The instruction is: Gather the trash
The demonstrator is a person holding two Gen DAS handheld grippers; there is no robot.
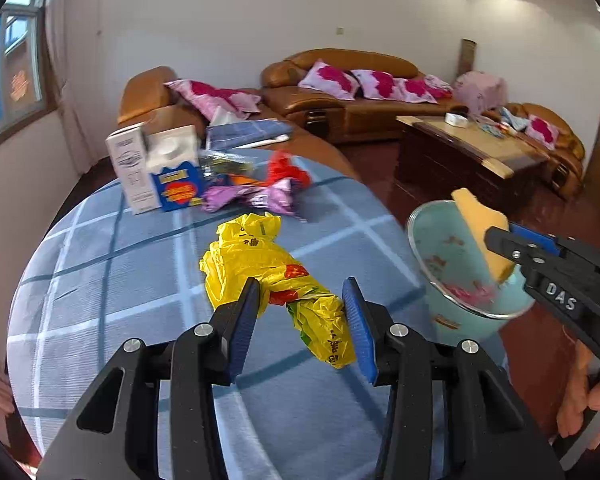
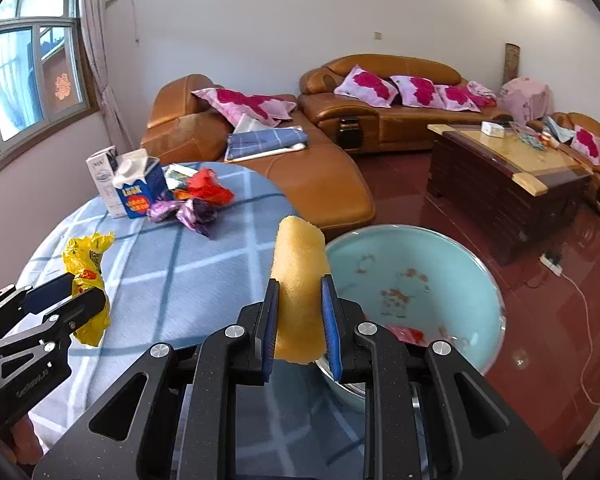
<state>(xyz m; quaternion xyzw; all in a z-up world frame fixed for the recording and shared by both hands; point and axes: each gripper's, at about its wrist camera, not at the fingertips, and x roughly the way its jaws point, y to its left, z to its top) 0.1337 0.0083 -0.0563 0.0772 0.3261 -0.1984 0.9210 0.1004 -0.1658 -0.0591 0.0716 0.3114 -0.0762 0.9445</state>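
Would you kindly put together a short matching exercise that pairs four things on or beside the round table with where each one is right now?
Things
1. yellow plastic bag
2. yellow sponge
3. milk carton
4. light blue basin

Places
A. at the far edge of the table, upright
B. clamped in the right gripper
C. at the table's right edge
D. lying on the cloth, between the open jaws of the left gripper

Pairs: 1-D, 2-B, 3-A, 4-C
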